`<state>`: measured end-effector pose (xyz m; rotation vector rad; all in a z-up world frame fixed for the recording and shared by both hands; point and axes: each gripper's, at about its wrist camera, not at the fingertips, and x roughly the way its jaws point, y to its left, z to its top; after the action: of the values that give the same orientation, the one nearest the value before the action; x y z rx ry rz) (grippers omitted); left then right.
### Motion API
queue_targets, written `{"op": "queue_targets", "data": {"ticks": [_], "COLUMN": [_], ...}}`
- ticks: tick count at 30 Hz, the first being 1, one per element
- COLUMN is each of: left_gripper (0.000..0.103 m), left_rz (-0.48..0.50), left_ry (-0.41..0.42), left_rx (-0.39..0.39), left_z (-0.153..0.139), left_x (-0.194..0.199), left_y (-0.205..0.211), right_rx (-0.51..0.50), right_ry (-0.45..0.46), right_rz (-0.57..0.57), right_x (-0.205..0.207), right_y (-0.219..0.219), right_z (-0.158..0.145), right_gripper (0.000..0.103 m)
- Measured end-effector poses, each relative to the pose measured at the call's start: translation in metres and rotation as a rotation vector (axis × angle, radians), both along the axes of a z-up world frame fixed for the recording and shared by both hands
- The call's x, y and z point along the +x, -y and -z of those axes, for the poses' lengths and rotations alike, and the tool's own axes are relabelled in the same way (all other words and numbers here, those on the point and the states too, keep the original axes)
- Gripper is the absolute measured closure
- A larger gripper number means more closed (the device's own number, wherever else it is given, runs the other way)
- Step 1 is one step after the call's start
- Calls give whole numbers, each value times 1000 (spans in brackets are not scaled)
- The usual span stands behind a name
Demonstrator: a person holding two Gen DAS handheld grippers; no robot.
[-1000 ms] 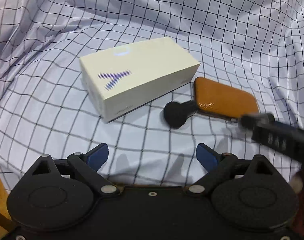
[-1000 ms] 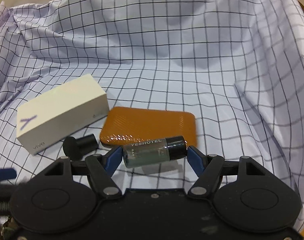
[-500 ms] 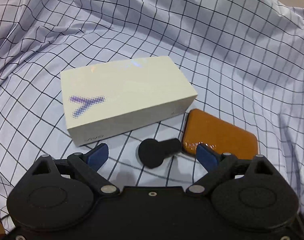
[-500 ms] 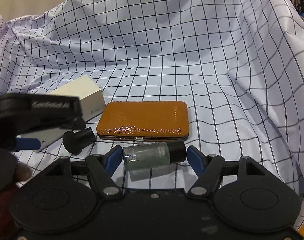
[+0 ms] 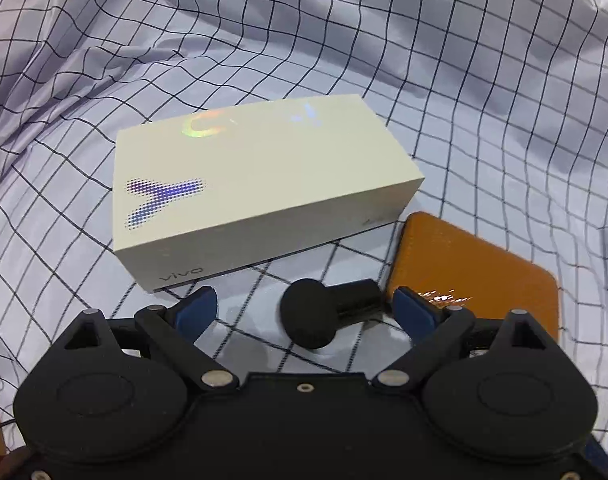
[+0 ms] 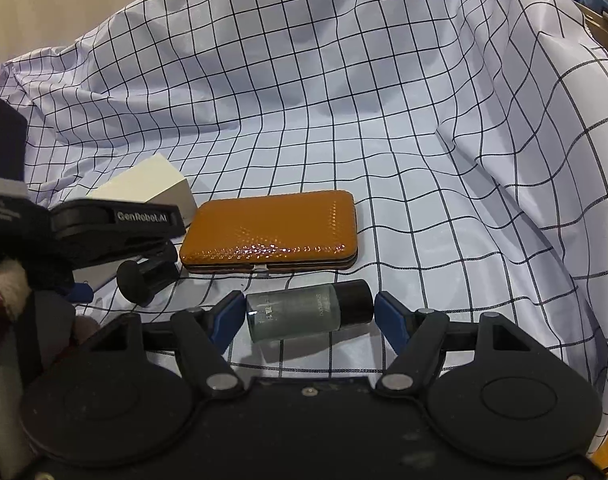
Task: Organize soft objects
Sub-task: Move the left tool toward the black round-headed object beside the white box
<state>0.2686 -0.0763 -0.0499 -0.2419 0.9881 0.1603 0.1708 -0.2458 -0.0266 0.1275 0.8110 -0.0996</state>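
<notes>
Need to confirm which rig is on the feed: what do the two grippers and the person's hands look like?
Both the left gripper and right gripper are matte black, each with two round discs, silver pivot screws, angled linkage arms and blue pads on the fingertips. From the right wrist view, the left one carries white "GenRobot.AI" lettering. The hand there seems to wear a dark glove with a white and maroon cuff.

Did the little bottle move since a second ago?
Yes. The little bottle sat in front of the orange case before; now it lies on the checked cloth nearer the camera, between the right gripper fingers.
</notes>
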Motion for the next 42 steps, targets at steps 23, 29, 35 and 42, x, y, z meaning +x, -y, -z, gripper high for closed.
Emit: {"op": "queue_targets", "data": {"ticks": [23, 29, 35, 42], "left_gripper": [12, 12, 12, 22], "left_rz": [-22, -33, -77, -84], "left_ry": [2, 1, -3, -7], "left_rx": [29, 12, -23, -22], "left_z": [7, 7, 6, 11], "left_x": [7, 9, 15, 17], "left_y": [0, -1, -5, -3], "right_rx": [15, 13, 14, 11], "right_ry": [-17, -22, -27, -32], "right_rz": [-4, -7, -21, -17], "right_x": [2, 2, 3, 3], "right_y": [0, 0, -5, -4], "right_z": [4, 4, 5, 5], "right_gripper": [32, 32, 32, 32]}}
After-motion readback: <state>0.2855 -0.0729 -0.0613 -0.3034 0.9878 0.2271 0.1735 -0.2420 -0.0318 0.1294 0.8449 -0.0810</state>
